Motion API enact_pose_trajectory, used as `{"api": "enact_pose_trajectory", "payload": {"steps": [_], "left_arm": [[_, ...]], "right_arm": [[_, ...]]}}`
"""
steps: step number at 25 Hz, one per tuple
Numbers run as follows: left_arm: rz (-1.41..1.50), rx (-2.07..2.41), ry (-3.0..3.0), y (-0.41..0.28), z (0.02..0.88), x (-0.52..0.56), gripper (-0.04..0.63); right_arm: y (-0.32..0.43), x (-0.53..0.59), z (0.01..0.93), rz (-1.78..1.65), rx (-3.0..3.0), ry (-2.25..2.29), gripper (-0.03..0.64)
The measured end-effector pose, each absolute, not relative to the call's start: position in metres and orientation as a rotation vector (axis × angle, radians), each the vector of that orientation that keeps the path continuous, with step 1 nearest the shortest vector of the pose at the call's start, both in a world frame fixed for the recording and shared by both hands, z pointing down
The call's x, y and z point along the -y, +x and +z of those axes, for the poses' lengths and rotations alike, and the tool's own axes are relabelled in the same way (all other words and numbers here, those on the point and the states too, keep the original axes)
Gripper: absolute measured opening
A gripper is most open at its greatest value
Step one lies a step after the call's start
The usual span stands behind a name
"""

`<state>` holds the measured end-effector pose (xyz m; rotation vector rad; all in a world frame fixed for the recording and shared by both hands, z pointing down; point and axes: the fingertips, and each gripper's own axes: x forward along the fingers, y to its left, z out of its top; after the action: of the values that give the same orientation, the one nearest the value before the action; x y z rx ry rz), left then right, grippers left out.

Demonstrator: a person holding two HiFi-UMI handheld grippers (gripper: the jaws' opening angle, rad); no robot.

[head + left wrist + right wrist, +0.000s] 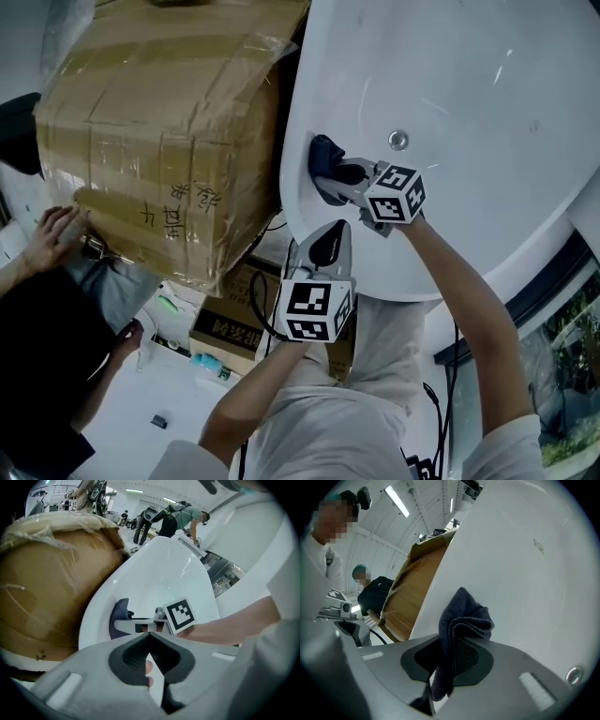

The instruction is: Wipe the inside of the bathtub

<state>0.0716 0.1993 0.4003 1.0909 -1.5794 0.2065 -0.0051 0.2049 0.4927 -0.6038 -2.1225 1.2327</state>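
The white bathtub [487, 103] fills the upper right of the head view, with a chrome fitting [398, 141] on its inner wall. My right gripper [330, 174] is shut on a folded dark blue cloth [323, 156] and holds it against the tub's inner wall near the left rim. The right gripper view shows the cloth [457, 630] pinched between the jaws and the white wall [525, 573] behind it. My left gripper [323, 246] is shut with nothing in it and hangs just outside the rim, below the right one. From the left gripper view the cloth [120, 616] lies inside the tub [159, 573].
A big cardboard box wrapped in plastic film [159, 122] stands tight against the tub's left side. A smaller printed box [230, 323] and cables lie on the floor below it. A person in dark clothes [47, 300] stands at the left, hand [56, 234] on the box.
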Motion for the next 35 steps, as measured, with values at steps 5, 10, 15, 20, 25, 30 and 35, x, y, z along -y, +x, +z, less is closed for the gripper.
{"api": "enact_pose_trajectory", "payload": {"steps": [5,10,15,20,25,30,35], "left_arm": [[0.214,1.583,1.079,0.065,0.380,-0.211,-0.002],[0.216,1.588,1.086,0.058,0.356,-0.213,-0.002],[0.197,1.614,1.109,0.048,0.331,-0.203,-0.002],[0.197,1.619,1.152,0.048,0.304,-0.191,-0.002],[0.212,1.629,1.201,0.049,0.271,-0.180,-0.002],[0.226,1.645,1.279,0.047,0.238,-0.161,-0.002],[0.228,1.653,1.337,0.049,0.208,-0.151,-0.002]], "right_arm": [[-0.007,-0.207,0.464,1.273,2.110,-0.624,0.054],[-0.008,-0.203,0.435,1.276,2.093,-0.620,0.054],[-0.008,-0.178,0.411,1.273,2.112,-0.501,0.054],[0.005,-0.151,0.383,1.240,2.144,-0.428,0.054],[0.021,-0.127,0.342,1.264,2.193,-0.340,0.054],[0.033,-0.096,0.294,1.319,2.281,-0.241,0.052],[0.046,-0.068,0.237,1.380,2.409,-0.117,0.052]]}}
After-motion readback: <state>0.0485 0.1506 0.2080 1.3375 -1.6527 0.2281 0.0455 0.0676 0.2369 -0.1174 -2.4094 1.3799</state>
